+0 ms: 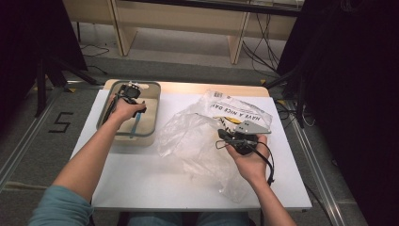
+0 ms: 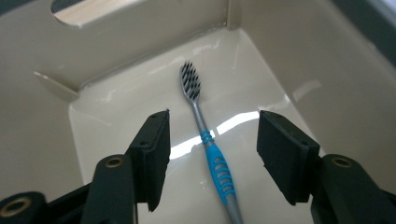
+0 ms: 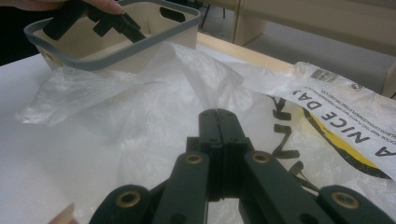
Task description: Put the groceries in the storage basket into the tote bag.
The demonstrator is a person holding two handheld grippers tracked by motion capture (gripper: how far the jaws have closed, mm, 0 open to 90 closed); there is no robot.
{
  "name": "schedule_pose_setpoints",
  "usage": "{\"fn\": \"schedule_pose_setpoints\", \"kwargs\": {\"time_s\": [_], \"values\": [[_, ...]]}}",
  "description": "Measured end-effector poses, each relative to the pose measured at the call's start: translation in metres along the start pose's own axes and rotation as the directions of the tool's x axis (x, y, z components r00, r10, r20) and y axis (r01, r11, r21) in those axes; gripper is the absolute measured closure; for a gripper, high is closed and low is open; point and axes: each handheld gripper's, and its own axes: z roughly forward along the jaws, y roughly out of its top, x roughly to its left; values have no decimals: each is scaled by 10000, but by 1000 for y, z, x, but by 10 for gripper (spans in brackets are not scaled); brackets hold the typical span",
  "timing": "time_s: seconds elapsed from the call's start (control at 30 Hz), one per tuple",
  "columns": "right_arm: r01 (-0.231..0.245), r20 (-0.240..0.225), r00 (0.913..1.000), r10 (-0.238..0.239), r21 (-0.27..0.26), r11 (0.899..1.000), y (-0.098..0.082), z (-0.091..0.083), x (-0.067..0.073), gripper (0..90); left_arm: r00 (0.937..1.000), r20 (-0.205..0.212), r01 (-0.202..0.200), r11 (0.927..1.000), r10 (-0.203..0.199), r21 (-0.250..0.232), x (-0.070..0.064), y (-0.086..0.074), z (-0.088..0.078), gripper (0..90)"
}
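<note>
The left gripper [image 2: 212,154] hung inside a beige plastic bin [image 1: 153,109] with a grey rim, at the left rear of the white table [image 1: 141,179]. Its jaws stood apart, one on each side of a toothbrush [image 2: 212,156] that lay flat on the bin's glossy floor, and neither pad touched it. The toothbrush had a grey neck, dark bristles facing up at the far end, and a bright blue ribbed grip on the handle; no brand name could be read on it. In the high view the blue handle [image 1: 136,125] showed just below the left hand [image 1: 123,109], inside the bin.

The right gripper [image 3: 218,122] was clenched on a pinch of a clear plastic bag [image 3: 154,100], the thin film gathered into a peak between the shut jaws. The bag sprawled crumpled over the middle of the table, its left edge touching the bin's wall. Black capitals printed on the bag, seen upside down in the high view, read "HAVE A NICE DAY" [image 1: 242,114]; in the right gripper view only "A NICE DA" was legible, next to a yellow and black printed shape. A small barcode label [image 3: 325,75] sat near the bag's far edge, too small to read. The right hand [image 1: 248,157] held its gripper low over the bag.
</note>
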Motion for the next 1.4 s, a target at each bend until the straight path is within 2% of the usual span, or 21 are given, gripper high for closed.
{"fn": "schedule_pose_setpoints", "kwargs": {"time_s": [0.33, 0.53, 0.83, 1.17, 1.4], "values": [[6, 4, 10000, -6, -38, 10000, 0, 0, 0, 900, 10000, 67, -4, 9978, 0, 656, 0, -5, 8, 486], [-19, 10, 10000, 19, -7, 10000, -1, 0, 0, 900, 9998, 142, 97, 9935, -114, 1136, 1, -9, 13, 513], [7, -16, 10000, -7, 30, 10000, -1, 1, 0, 900, 9984, 477, 237, 9892, -308, 1444, -2, -10, 16, 569], [-12, -28, 10000, 12, 32, 10000, -1, 1, 0, 900, 9972, 629, 272, 9829, -393, 1821, -2, -11, 20, 619], [5, -37, 10000, -5, 57, 10000, -1, 1, 0, 900, 9954, 797, 366, 9818, -523, 1862, -1, -11, 21, 652]]}}
